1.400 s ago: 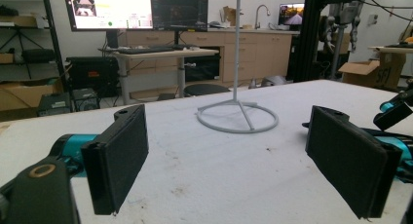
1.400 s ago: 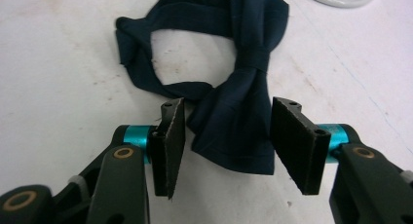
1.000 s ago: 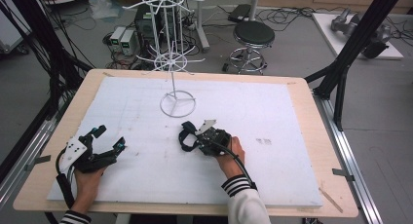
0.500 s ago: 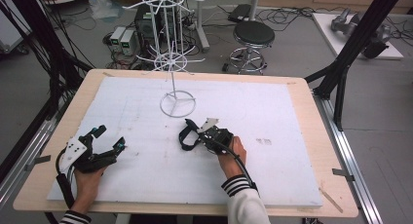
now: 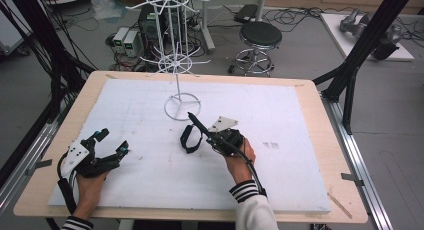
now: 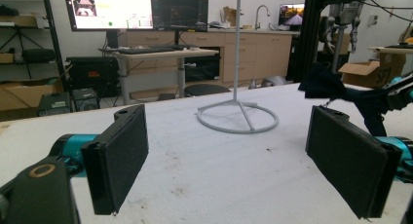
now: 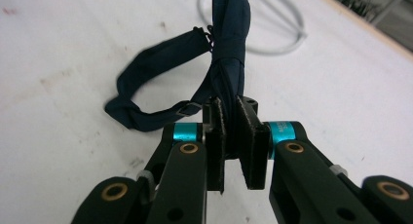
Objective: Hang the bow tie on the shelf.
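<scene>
- The right gripper (image 7: 230,136) has just drawn its jaws in, and they are now clamped on a dark navy bow tie (image 7: 229,34), the cloth pinched between the pads.
- Taking the white wire rack (image 5: 175,65) as the landmark: the bow tie (image 5: 192,132) is held just in front of the rack's ring base (image 5: 182,106), on the person's side, a little to the right of its upright pole.
- From the right gripper (image 5: 207,135) the tie runs forward and up, towards the rack; its folded bow end sticks up at a slant, nearest the ring base.
- So the long axis of the bow points roughly from the jaws to the foot of the rack, tilted rather than flat.
- The neck strap (image 7: 146,92) loops off to the left of the jaws and sags onto the white table cover (image 5: 280,115), away from the rack.
- The right hand is far nearer the rack. The left gripper (image 5: 107,147) rests well off to the left, near the table's front edge.
- The left gripper's jaws stand wide apart with nothing between them, and they face the rack's base (image 6: 237,118) across bare board.
- I'd judge the next move to be a lift towards the rack's arms, with the strap loop trailing.
</scene>
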